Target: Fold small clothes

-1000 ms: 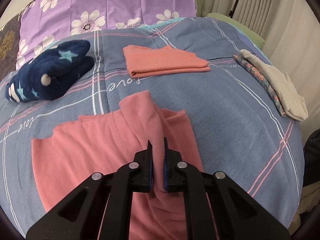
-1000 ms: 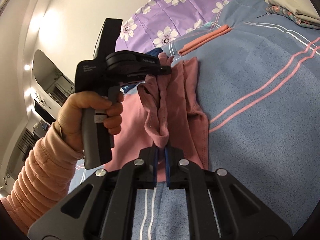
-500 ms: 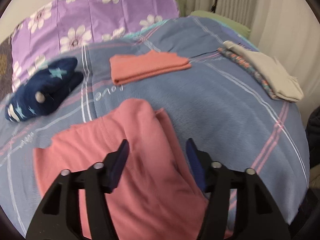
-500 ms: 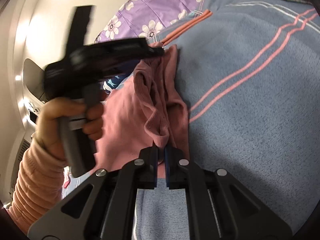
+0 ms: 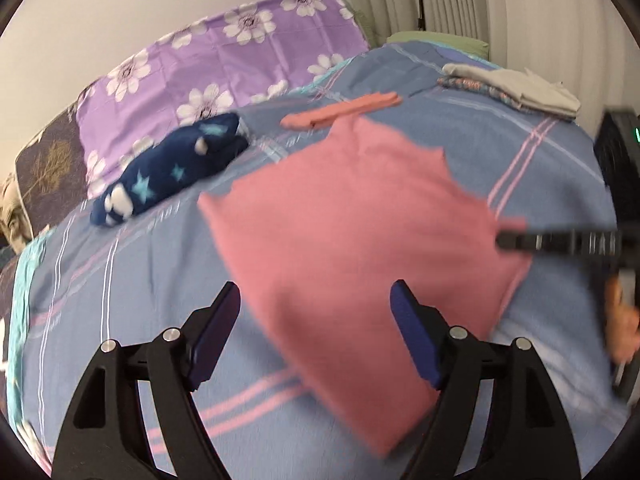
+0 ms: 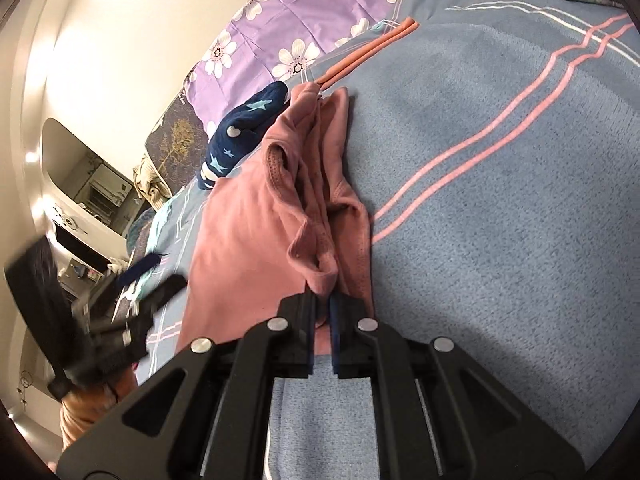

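My left gripper [image 5: 312, 320] is opening, nothing between its fingers. The right gripper [image 6: 322, 312] pinches the pink garment's [image 5: 360, 216] near edge on the bed [image 5: 540, 184]. One fold laid; more remain, I reckon. Folded pieces [image 5: 340, 112] wait beyond.

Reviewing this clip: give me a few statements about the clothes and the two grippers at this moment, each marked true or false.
1. The right gripper is shut on an edge of the pink garment. True.
2. The left gripper is clamped on the pink garment. False: its jaws are opening and stand apart, with nothing pinched between them.
3. The navy star-patterned item lies on the bed beyond the pink garment. True.
4. The folded orange cloth sits on top of the navy item. False: it lies apart from it on the blue bedspread.
5. A purple flowered pillow lies at the head of the bed. True.
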A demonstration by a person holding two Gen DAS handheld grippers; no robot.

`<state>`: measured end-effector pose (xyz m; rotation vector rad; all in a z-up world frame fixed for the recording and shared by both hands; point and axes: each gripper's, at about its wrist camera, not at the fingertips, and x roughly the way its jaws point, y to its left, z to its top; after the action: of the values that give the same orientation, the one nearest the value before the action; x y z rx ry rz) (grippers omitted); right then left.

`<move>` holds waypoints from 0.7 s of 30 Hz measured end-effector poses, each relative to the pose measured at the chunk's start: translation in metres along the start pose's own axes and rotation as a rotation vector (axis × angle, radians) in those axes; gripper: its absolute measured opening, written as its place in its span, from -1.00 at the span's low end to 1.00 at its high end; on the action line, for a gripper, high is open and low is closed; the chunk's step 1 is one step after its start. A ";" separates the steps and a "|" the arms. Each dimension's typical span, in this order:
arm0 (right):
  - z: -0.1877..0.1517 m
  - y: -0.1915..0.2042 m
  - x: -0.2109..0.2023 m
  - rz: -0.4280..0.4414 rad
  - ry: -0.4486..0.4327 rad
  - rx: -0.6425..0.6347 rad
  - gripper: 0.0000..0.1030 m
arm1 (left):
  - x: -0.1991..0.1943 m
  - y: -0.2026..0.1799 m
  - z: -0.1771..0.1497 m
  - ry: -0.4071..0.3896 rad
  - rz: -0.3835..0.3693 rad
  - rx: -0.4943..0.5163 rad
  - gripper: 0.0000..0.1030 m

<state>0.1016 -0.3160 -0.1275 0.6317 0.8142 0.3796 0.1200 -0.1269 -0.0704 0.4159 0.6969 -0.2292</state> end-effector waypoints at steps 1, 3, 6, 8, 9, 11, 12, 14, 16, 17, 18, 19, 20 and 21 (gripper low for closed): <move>0.000 0.001 0.000 -0.011 -0.001 -0.003 -0.87 | 0.002 0.002 -0.006 0.015 -0.002 -0.002 0.51; -0.002 0.002 -0.005 -0.040 -0.003 -0.010 -0.86 | 0.008 0.004 -0.022 0.054 0.001 -0.006 0.51; -0.005 0.006 -0.011 -0.085 -0.004 -0.036 -0.86 | 0.012 0.009 -0.034 0.064 -0.027 -0.036 0.51; -0.005 0.010 -0.015 -0.108 -0.003 -0.063 -0.86 | 0.011 0.015 -0.034 0.062 -0.050 -0.063 0.51; -0.003 0.014 -0.017 -0.113 -0.006 -0.085 -0.86 | 0.011 0.015 -0.035 0.062 -0.056 -0.068 0.51; 0.001 0.024 -0.019 -0.125 -0.013 -0.125 -0.86 | 0.012 0.016 -0.036 0.063 -0.070 -0.076 0.51; 0.002 0.028 -0.021 -0.130 -0.017 -0.140 -0.87 | 0.012 0.016 -0.037 0.064 -0.076 -0.082 0.51; 0.002 0.035 -0.022 -0.128 -0.013 -0.150 -0.90 | 0.012 0.019 -0.039 0.063 -0.090 -0.104 0.51; -0.001 0.039 -0.028 -0.129 -0.016 -0.143 -0.91 | 0.011 0.021 -0.042 0.065 -0.089 -0.121 0.51; -0.003 0.038 -0.030 -0.152 -0.010 -0.143 -0.91 | 0.011 0.022 -0.043 0.064 -0.096 -0.133 0.51; -0.004 0.036 -0.028 -0.188 0.011 -0.143 -0.91 | 0.010 0.023 -0.045 0.064 -0.100 -0.138 0.51; -0.006 0.028 -0.021 -0.226 0.047 -0.137 -0.91 | 0.010 0.024 -0.046 0.063 -0.104 -0.145 0.51; -0.007 0.023 -0.015 -0.263 0.076 -0.134 -0.91 | 0.009 0.024 -0.046 0.061 -0.105 -0.148 0.51; -0.009 0.012 -0.009 -0.282 0.108 -0.117 -0.96 | 0.008 0.025 -0.047 0.061 -0.106 -0.148 0.51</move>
<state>0.0881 -0.3078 -0.1197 0.3829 0.9633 0.2035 0.1078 -0.0845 -0.1005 0.2453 0.7909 -0.2636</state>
